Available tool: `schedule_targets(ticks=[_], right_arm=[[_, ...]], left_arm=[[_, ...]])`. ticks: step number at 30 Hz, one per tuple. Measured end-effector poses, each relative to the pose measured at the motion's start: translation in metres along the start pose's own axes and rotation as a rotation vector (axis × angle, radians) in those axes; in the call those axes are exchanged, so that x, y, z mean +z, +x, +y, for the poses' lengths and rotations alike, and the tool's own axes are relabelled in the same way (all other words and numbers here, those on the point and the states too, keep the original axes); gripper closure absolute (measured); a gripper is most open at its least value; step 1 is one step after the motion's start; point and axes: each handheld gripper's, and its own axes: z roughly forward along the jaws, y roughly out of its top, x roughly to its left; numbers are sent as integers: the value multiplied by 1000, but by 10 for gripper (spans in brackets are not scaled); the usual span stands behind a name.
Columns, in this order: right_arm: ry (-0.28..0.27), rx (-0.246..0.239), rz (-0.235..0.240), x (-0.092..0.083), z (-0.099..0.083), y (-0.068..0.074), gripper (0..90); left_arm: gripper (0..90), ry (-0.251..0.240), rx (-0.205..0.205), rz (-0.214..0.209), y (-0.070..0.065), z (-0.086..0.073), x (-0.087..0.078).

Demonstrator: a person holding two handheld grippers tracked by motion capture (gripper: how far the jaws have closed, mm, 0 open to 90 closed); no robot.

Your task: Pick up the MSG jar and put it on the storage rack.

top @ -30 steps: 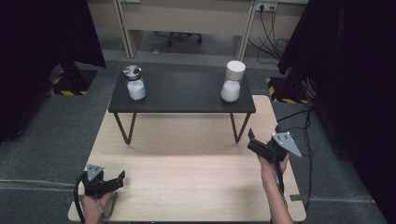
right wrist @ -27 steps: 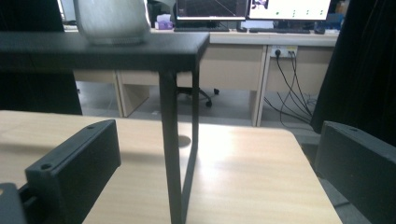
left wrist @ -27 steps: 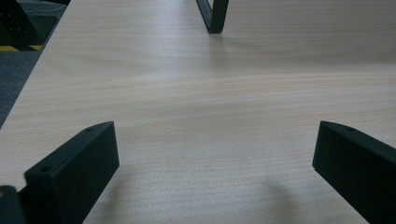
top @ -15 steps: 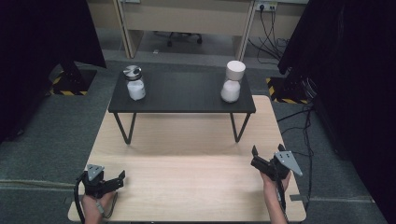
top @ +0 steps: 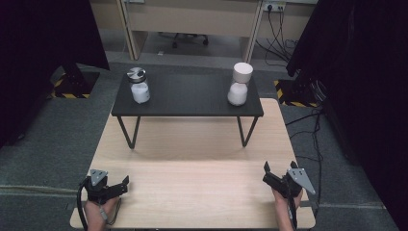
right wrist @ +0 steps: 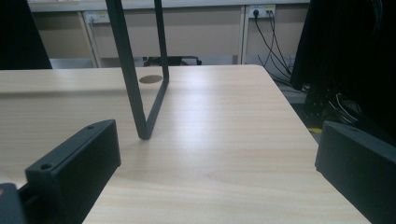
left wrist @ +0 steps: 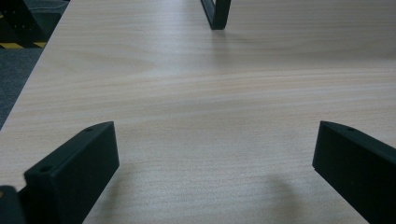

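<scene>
Even overhead light on the pale wooden table [top: 192, 192], corners falling to black drapes. Soft sheen glares off the wood [right wrist: 219, 107] in the right gripper view; near jaws blur, throwing faint shadows in the left gripper view.

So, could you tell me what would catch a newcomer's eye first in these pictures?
Probably the small black raised table standing on the far half of the light wooden tabletop, with a metal-lidded jar at its left end and a white two-part container at its right end. Next come the two tools at the near edge: the left tool and the right tool, both with jaws wide apart and holding nothing.
</scene>
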Motion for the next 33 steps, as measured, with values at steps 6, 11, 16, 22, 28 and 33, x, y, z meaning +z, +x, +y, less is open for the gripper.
schedule_targets(ticks=[6,11,16,22,28,33], right_arm=[[2,-10,-6,-6,-12,-2,2],[0,6,-15,-9,-20,-4,2],[-11,27,-23,-12,-28,-6,2],[-21,56,-36,-11,-37,-4,2],[-20,14,-33,-10,-43,-3,2],[-41,7,-34,-14,-48,-2,2]], left_arm=[[0,5,2,4,-1,1,0],[0,9,4,8,-2,2,1],[0,12,7,9,-3,2,1],[0,15,10,13,-3,3,1],[0,17,14,18,-5,3,2],[0,8,11,16,-4,1,1]])
